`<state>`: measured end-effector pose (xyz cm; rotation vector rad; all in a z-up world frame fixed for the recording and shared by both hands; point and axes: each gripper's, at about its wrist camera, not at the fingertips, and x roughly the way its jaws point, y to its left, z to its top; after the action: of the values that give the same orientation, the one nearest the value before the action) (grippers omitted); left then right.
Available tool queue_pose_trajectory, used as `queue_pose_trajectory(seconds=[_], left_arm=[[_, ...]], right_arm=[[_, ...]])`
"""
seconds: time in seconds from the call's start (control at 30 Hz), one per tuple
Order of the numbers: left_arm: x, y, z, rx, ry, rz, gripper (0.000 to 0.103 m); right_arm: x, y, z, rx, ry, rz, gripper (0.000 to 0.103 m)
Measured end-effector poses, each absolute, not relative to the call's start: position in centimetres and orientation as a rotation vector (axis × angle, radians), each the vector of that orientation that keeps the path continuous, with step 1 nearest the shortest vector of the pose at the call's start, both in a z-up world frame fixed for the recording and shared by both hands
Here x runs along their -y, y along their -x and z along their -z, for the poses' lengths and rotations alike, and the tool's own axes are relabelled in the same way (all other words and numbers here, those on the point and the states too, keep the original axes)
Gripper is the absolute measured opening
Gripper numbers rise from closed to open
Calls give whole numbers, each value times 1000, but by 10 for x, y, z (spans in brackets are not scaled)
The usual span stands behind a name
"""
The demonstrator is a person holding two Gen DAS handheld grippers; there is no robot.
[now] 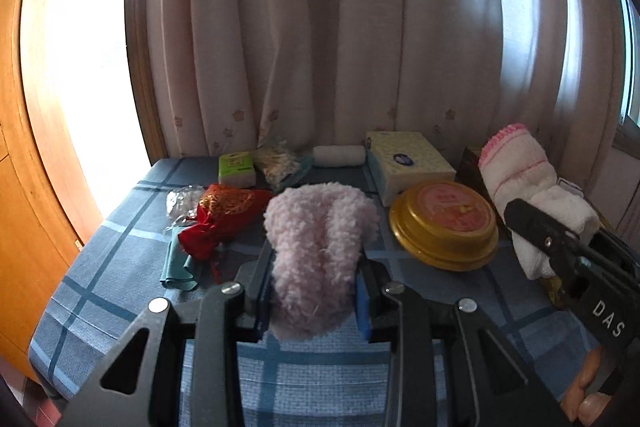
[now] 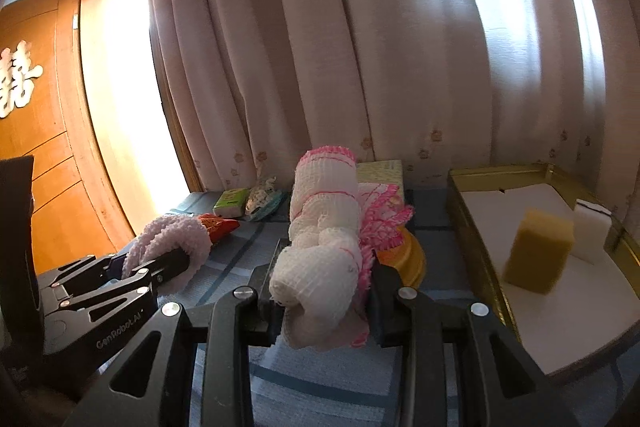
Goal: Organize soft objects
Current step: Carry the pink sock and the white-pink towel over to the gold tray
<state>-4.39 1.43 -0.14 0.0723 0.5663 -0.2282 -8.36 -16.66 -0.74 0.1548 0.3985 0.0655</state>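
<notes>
My left gripper [image 1: 316, 267] is shut on a fluffy pink plush piece [image 1: 316, 239], held above the blue checked cloth [image 1: 100, 267]. In the right wrist view that plush piece [image 2: 168, 243] shows at the left, in the left gripper [image 2: 160, 267]. My right gripper [image 2: 324, 283] is shut on a rolled white knit cloth with pink trim [image 2: 324, 227]. The same roll [image 1: 520, 183] appears at the right of the left wrist view, pinched by the right gripper [image 1: 532, 227]. A gold tray [image 2: 472, 211] lined in white holds a yellow sponge [image 2: 538, 251] and a white foam block [image 2: 592, 231].
On the cloth lie a red and gold pouch [image 1: 224, 215], a teal cloth [image 1: 176, 263], a clear plastic wrap [image 1: 182, 201], a green tissue pack [image 1: 237, 169], a bag of small white bits [image 1: 276, 163], a white roll [image 1: 339, 155], a tissue box [image 1: 408, 163] and a round gold tin [image 1: 444, 223]. Curtains hang behind.
</notes>
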Motion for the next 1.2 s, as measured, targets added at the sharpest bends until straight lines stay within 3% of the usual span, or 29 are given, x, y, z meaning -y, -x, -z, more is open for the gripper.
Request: queue_pose_trajectory(seconds=[1.2], left_arm=[[52, 73, 4, -565, -142, 347, 31]], right_arm=[[234, 125, 19, -393, -219, 50, 35]])
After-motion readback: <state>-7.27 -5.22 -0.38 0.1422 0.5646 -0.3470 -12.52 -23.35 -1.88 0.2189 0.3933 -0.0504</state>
